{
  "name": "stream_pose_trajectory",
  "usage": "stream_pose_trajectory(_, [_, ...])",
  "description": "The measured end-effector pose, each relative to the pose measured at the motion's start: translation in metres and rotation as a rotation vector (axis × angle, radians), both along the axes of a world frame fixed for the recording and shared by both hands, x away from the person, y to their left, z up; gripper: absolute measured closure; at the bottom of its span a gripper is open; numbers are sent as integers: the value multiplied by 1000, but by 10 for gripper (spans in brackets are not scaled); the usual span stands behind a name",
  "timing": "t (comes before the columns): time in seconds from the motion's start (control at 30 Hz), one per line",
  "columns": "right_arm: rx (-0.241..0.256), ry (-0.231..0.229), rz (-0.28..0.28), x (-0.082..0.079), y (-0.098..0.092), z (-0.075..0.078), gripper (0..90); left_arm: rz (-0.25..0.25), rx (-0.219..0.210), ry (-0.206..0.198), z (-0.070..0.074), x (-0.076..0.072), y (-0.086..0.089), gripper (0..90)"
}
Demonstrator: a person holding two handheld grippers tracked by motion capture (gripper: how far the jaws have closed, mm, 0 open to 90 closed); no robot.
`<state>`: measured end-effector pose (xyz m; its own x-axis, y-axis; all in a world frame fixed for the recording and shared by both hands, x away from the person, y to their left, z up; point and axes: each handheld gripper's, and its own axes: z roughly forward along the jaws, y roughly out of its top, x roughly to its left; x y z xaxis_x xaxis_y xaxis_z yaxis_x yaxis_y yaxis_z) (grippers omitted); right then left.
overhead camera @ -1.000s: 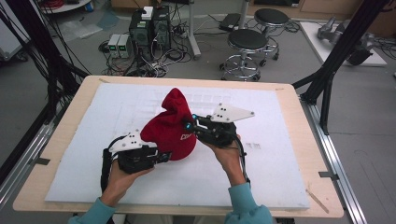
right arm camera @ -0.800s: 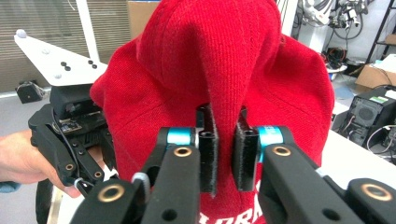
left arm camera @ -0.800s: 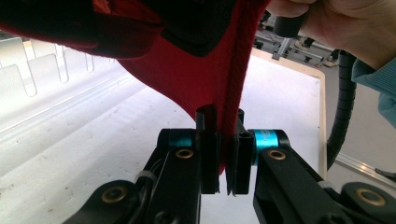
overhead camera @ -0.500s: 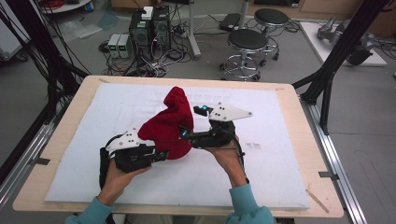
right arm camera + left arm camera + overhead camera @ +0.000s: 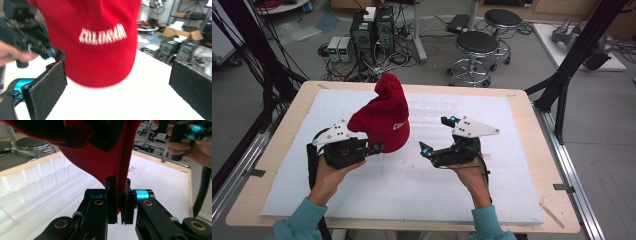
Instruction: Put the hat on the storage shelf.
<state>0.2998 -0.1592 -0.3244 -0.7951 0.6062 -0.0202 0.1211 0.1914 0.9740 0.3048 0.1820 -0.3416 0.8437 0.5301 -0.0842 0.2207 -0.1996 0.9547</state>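
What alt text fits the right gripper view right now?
A red knit hat with white lettering stands ahead, framed by the open black jaws of the right gripper. At left, the left gripper holds the hat's edge above the white table mat.

The hat runs off the top edge in the left gripper view, just above the left gripper, so its crown is cut off. In the right gripper view the hat's top is cropped too, and its white lettering, beyond the right gripper, is blurred and unreadable.
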Motion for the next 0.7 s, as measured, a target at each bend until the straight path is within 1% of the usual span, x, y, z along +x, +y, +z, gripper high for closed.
stream_pose_trajectory(0.03, [-2,15,-11,-2,-5,-1,4,12,5,-1,3,3,2,854])
stream_pose_trajectory(0.07, [-13,8,-25,-3,-10,-2,4,20,9,-6,5,7,3,854])
stream_pose_trajectory(0.13, [-10,0,-45,-6,-19,-3,4,43,15,-9,10,15,6,855])
stream_pose_trajectory(0.3, [-17,12,-104,-12,-45,-12,5,96,42,-25,16,33,10,854])
stream_pose_trajectory(0.33, [-24,12,-118,-13,-50,-14,5,96,42,-25,16,33,10,854])
stream_pose_trajectory(0.37, [-26,21,-131,-14,-55,-16,4,111,50,-26,17,39,11,854])
stream_pose_trajectory(0.4, [-29,23,-148,-15,-59,-18,5,114,50,-24,17,42,11,854])
stream_pose_trajectory(0.53, [-17,27,-190,-18,-75,-26,5,126,76,-21,18,53,8,854])
stream_pose_trajectory(0.63, [-12,32,-217,-20,-85,-34,5,135,94,-21,21,62,6,854])
stream_pose_trajectory(0.7, [3,36,-226,-23,-91,-39,5,143,104,-26,24,68,6,854])
